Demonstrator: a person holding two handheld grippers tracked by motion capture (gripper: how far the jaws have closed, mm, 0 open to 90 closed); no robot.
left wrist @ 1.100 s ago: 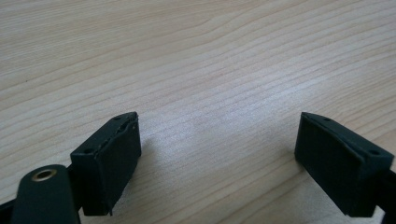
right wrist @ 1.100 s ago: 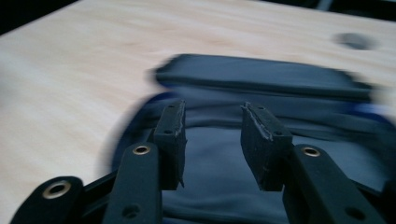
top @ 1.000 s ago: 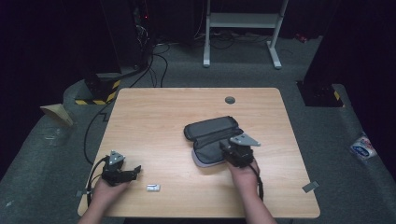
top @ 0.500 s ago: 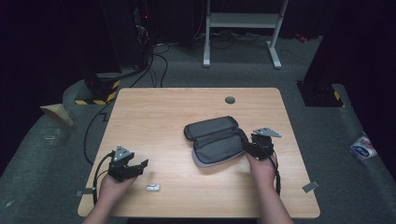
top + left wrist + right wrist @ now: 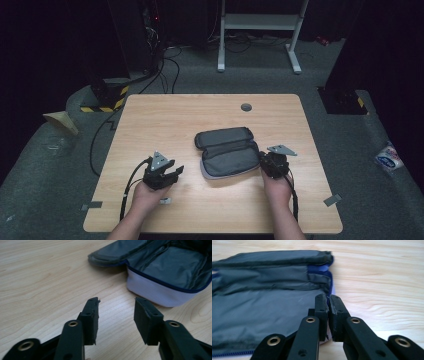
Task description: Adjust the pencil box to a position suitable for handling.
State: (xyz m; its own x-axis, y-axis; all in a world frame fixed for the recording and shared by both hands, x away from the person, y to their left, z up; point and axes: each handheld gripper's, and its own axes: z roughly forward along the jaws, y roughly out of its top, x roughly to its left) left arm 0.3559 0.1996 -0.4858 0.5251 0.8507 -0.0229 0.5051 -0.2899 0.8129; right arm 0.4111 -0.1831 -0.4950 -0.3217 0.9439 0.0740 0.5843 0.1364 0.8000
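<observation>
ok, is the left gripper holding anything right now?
No: in the left gripper view the left gripper has its jaws spread apart over bare table, short of the open pouch.

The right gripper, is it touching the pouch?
Touching: in the right gripper view the right gripper is pinched shut on the pouch rim.

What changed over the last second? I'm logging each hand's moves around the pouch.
The right gripper drew back from over the open pouch to its right edge, jaws shut on the rim there. The left gripper moved right and slightly forward toward the pouch, jaws open and empty, now over the small white thing. The pouch stayed open in place.
</observation>
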